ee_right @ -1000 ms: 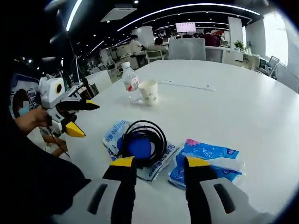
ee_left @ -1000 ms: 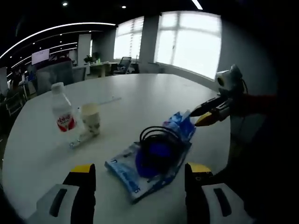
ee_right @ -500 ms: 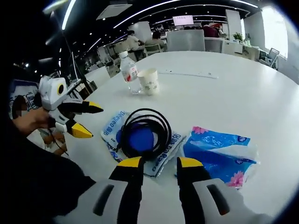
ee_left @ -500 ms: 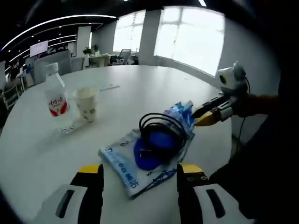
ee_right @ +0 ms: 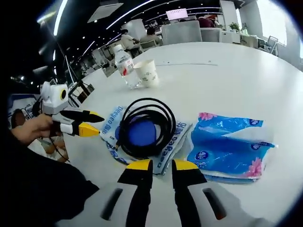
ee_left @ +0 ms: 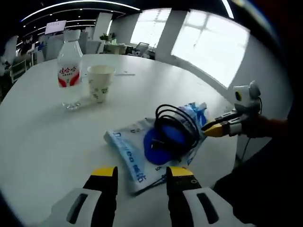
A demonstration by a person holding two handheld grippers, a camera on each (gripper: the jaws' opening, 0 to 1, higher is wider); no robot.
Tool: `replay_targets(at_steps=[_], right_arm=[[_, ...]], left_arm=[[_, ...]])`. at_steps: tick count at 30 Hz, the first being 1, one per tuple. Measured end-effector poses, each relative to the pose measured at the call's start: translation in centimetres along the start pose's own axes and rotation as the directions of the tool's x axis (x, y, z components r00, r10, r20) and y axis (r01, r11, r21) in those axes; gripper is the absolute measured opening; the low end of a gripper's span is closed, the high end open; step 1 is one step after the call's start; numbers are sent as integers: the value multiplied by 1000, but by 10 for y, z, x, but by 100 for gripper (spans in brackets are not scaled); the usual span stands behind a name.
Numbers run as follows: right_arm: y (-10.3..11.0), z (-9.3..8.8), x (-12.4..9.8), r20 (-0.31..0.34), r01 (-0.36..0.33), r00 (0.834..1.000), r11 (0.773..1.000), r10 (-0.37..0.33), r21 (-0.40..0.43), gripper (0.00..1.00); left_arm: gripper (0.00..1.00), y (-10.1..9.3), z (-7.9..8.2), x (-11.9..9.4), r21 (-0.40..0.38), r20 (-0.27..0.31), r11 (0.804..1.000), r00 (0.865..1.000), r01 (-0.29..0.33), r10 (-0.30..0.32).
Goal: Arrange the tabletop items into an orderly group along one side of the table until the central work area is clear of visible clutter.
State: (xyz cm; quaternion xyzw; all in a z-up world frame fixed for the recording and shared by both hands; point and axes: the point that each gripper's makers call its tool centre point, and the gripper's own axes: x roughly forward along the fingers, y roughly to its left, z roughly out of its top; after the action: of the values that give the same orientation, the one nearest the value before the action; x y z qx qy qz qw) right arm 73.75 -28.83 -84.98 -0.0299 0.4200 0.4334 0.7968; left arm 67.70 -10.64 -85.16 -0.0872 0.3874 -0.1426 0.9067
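Observation:
A white packet with blue print (ee_left: 124,152) (ee_right: 112,126) lies on the white table (ee_left: 42,132) (ee_right: 236,71), with a black cable coil (ee_left: 176,124) (ee_right: 142,105) on top of it. A blue tissue pack (ee_left: 196,109) (ee_right: 227,146) lies beside it. Farther off stand a water bottle (ee_left: 70,66) (ee_right: 124,64) and a paper cup (ee_left: 100,81) (ee_right: 147,73). My left gripper (ee_left: 140,174) (ee_right: 97,124) is open at one edge of the packet. My right gripper (ee_right: 162,165) (ee_left: 208,126) is at the opposite edge, open by a narrow gap. Neither holds anything.
A thin pale strip (ee_right: 189,64) (ee_left: 124,73) lies on the table past the cup. The table's near edge runs just under both grippers. Desks, chairs and seated people (ee_right: 128,40) stand beyond the table, with big windows (ee_left: 213,42) at the far side.
Both pairs of jaws have narrowed step by step. Both cameras have come closer to the packet, and each gripper's tips now reach the packet's edge.

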Motion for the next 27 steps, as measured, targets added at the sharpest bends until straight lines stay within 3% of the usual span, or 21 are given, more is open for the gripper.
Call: replay_targets(at_steps=[6,10,16,27], right_arm=[[-4,-4,3,-6,16,1000,998,-16,56,3],[-8,-5,3,7,23,1000,996,-23,82,0],[-7,-4,5,9,10,1000,993,-11,119,0],[-8,-3,6,24,21,999,994,-24,103,0]], left_arm=[[21,-1,-6,7,-88,-14,996,1000,8,-9],[5,4,-10,5,-66,-17,997,999,-42,41],[6,3,-12,7,-90,-21,996,1000,-24,22],[3,1,-17,12,-89,-37,996,999,-21,18]])
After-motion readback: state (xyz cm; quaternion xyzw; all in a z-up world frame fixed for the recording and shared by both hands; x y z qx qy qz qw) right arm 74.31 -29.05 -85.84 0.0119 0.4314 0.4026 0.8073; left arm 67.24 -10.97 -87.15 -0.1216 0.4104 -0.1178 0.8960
